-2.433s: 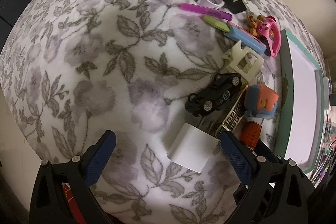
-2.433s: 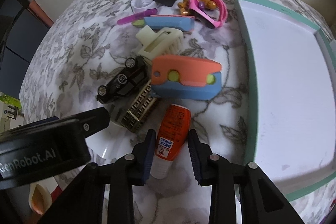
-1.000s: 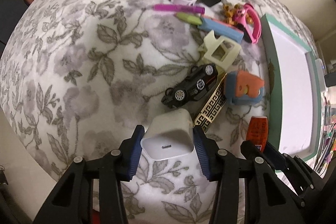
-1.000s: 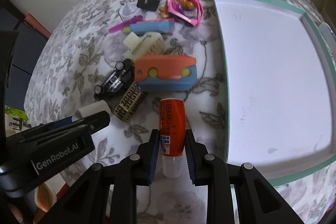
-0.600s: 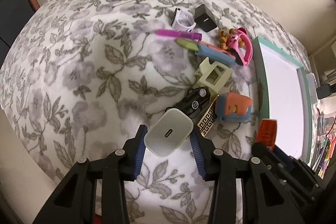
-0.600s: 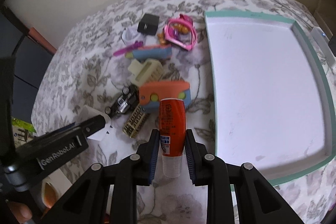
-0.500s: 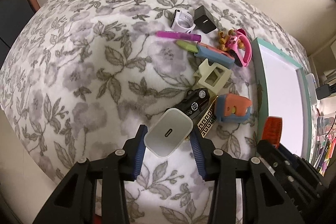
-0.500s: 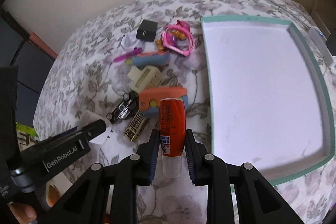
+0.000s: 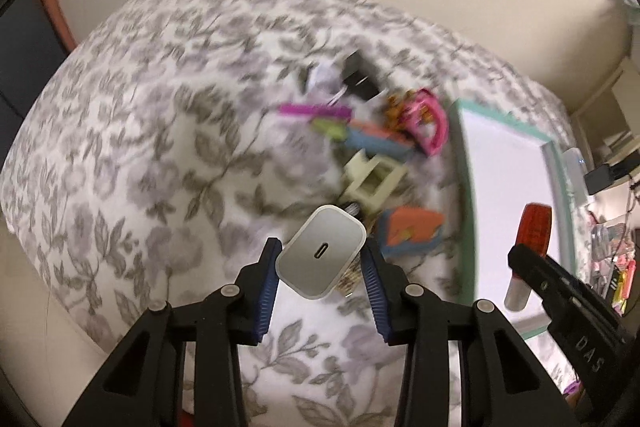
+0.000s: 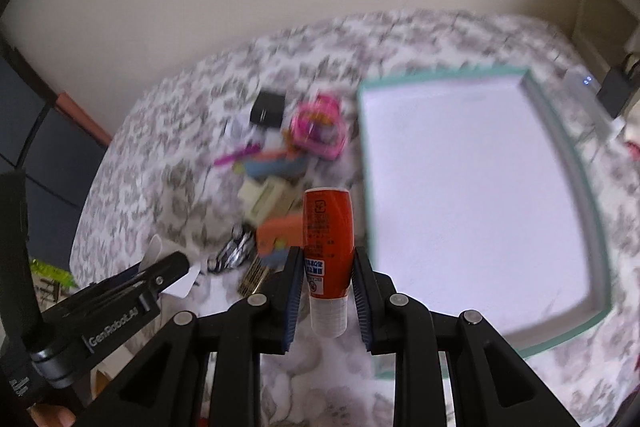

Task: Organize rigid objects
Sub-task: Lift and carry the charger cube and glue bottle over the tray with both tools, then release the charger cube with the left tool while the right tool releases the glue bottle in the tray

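My left gripper (image 9: pixel 320 247) is shut on a white charger block (image 9: pixel 322 257), held clear above the floral cloth with its port facing the camera. In the right wrist view, my right gripper (image 10: pixel 327 259) is shut on an orange tube with a clear cap (image 10: pixel 327 227), also lifted off the cloth. The tube (image 9: pixel 534 231) shows in the left wrist view too, hanging in front of the white tray with a teal rim (image 9: pixel 466 187). That tray (image 10: pixel 368 187) lies to the right of the tube.
A pile stays on the cloth left of the tray: a black cube (image 10: pixel 267 109), a pink ring toy (image 10: pixel 318 131), a magenta pen (image 10: pixel 236 155), a cream clip (image 10: pixel 266 201), an orange-and-blue toy (image 10: pixel 276 237) and a black toy car (image 10: pixel 234 251). Clutter lies beyond the tray's right side.
The left jaws closed on the charger and the right jaws on the tube. Both grippers then rose with their loads, so the pile and tray look smaller and farther off.
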Demonstrator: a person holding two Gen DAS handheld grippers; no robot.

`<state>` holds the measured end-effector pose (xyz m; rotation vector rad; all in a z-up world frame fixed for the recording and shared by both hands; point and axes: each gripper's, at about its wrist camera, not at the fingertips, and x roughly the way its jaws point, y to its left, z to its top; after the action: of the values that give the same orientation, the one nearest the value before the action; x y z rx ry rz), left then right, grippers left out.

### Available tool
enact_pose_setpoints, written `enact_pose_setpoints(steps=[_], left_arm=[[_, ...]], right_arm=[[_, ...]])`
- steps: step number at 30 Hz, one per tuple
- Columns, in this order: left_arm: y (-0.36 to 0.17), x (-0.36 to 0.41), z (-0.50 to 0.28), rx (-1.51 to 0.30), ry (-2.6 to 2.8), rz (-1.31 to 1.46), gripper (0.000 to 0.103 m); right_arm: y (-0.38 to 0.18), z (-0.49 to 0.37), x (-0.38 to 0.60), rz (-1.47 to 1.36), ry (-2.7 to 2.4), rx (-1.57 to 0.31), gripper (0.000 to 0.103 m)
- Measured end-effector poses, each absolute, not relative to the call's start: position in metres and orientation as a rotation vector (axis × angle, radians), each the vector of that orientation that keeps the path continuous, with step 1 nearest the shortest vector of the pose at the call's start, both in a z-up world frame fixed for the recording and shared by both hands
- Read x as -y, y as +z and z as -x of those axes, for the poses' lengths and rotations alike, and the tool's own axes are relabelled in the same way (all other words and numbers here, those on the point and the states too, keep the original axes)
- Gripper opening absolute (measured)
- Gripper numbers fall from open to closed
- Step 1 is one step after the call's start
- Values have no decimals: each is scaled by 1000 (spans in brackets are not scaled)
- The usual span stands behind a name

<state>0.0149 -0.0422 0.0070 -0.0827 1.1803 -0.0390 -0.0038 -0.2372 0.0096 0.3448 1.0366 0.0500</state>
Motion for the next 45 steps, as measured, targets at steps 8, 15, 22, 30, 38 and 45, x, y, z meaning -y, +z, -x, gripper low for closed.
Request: enact_pose_setpoints(steps=[8, 15, 22, 30, 38, 45], left_arm=[[26, 97, -38, -1177, -145, 31, 42], [33, 154, -57, -1165, -219, -18, 42], [21, 202, -76, -1171, -258, -71, 42], [-8, 235, -90, -1201, -282, -115, 42], [-32, 249, -101, -1212, -302, -133, 42], [-52, 251, -103, -1236, -291, -153, 42]], right_arm=[[40, -8, 285, -358, -61, -949, 26], [40, -17, 340, -418, -150, -929, 26], [25, -23, 380, -464, -229, -951, 26], [4, -37, 402, -442, -281, -988, 26], [-34, -50, 413, -431, -302, -1073, 26], [-63, -55, 415, -440, -294, -1149, 26]])
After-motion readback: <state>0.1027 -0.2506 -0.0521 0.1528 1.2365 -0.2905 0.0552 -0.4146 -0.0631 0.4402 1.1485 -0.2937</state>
